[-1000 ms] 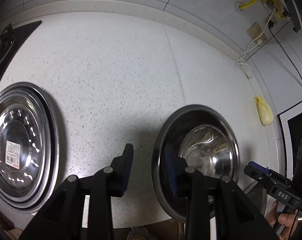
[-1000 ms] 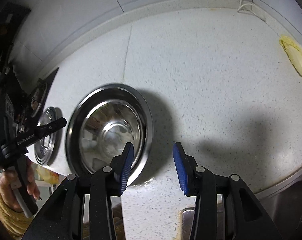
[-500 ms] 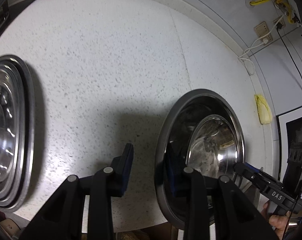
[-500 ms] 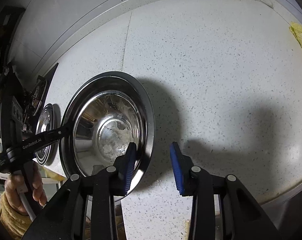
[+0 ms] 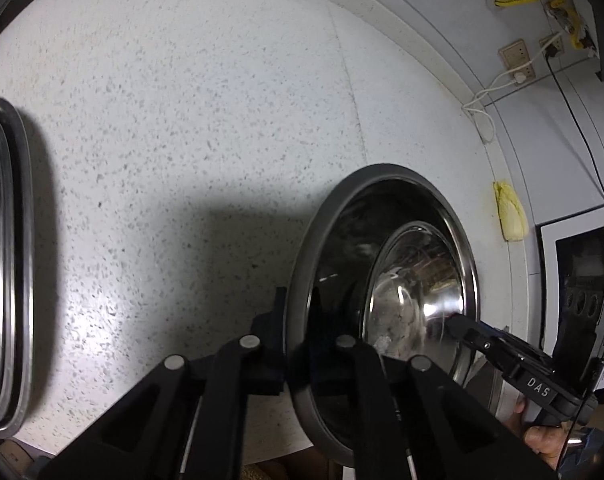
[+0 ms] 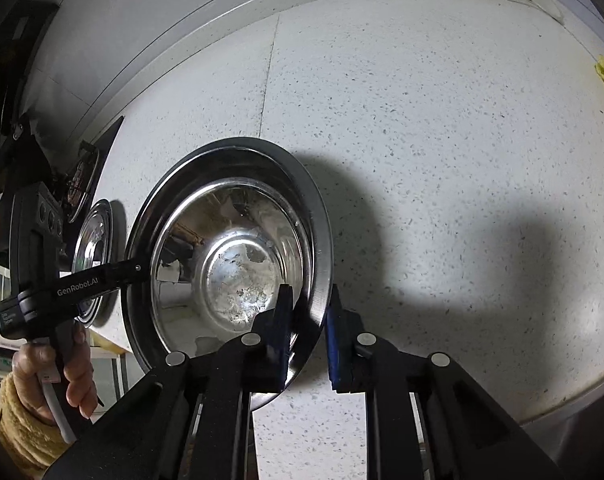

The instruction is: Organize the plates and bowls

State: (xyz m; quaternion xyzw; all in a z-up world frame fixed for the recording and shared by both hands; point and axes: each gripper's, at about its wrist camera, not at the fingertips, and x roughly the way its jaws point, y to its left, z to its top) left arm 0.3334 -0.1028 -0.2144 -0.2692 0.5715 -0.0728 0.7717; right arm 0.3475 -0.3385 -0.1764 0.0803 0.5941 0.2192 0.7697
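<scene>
**Bowl gripped at both sides of its rim**

Bowl [image 6: 229, 264] of steel sits mouth-up on the speckled counter [image 6: 442, 128], near the counter's front edge. It is round, so no long axis shows; its broad flat rim faces up and its scuffed base is down.

Left gripper [image 5: 297, 332] points steeply down at the bowl's left rim. Its jaws are narrow and clamped on the rim, one finger outside the wall, the other inside. In the right wrist view its black body reaches in from the left, held by a hand [image 6: 57, 376] in a yellow fuzzy sleeve [image 6: 17, 428], and its side reads "GenRobot.AI".

Right gripper [image 6: 308, 332] also points steeply down, at the opposite rim. Its jaws are closing with the rim between the blue pads [image 6: 333, 340], one inside the bowl and one outside; both pads look to be against the wall. In the left wrist view its body comes in from the right, marked "DAS", with fingers of the holding hand [image 5: 542, 440] under it.

A stack of steel plates [image 5: 1, 264] lies at the counter's left end, well apart from the bowl. A yellow rag [image 5: 510, 212] lies at the back edge on the right, below wall sockets [image 5: 518, 60] with white cables.
</scene>
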